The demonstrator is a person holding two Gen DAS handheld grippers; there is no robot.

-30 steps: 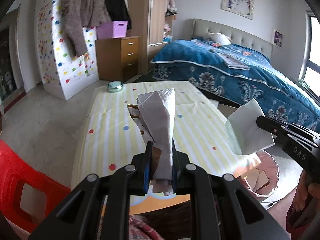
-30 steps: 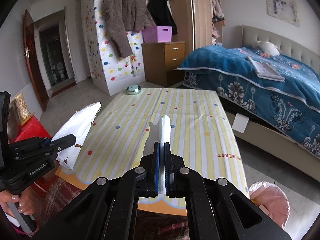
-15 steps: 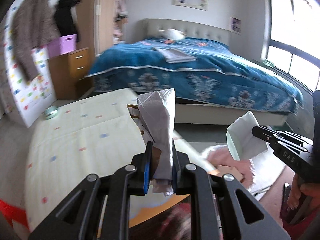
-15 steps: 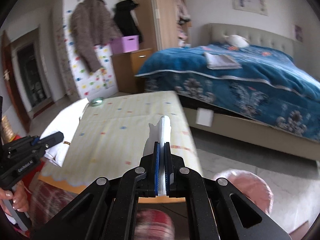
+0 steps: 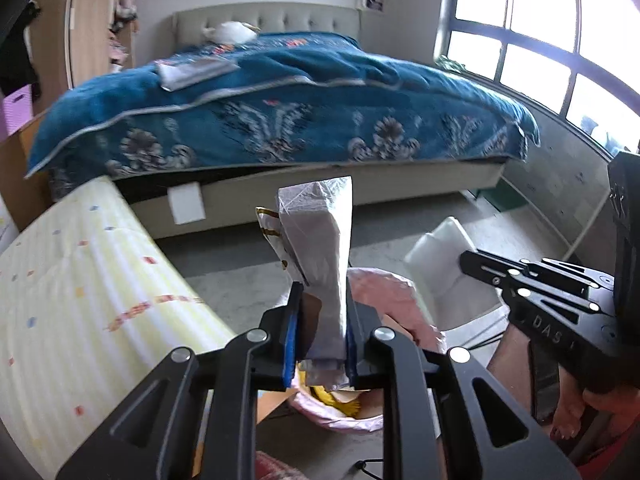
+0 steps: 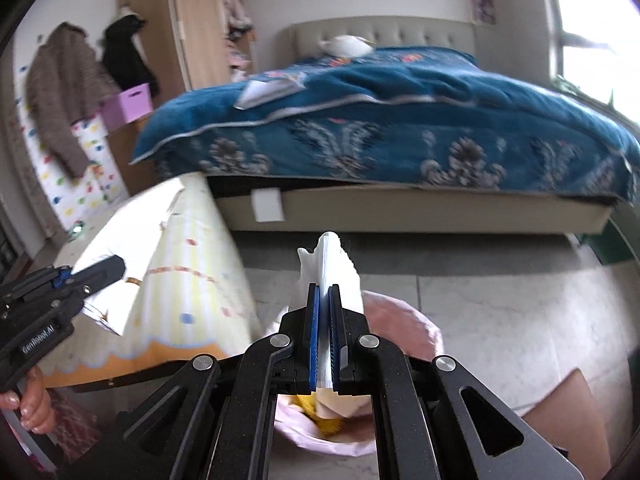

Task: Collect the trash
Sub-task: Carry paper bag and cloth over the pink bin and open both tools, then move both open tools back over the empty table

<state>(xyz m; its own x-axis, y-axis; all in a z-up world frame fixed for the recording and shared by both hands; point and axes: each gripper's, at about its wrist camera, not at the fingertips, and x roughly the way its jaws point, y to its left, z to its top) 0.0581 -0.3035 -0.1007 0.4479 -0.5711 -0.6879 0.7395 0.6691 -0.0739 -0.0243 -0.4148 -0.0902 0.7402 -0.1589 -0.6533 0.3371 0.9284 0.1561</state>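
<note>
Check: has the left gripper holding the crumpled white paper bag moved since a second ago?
Yes. The left gripper swung off the yellow striped table toward the pink-lined bin.

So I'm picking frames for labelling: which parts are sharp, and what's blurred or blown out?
Left wrist view: the left gripper and its paper bag are sharp, the bed and tablecloth smeared, the window blown out. Right wrist view: the right gripper and white tissue are crisp, the background blurred.
</note>
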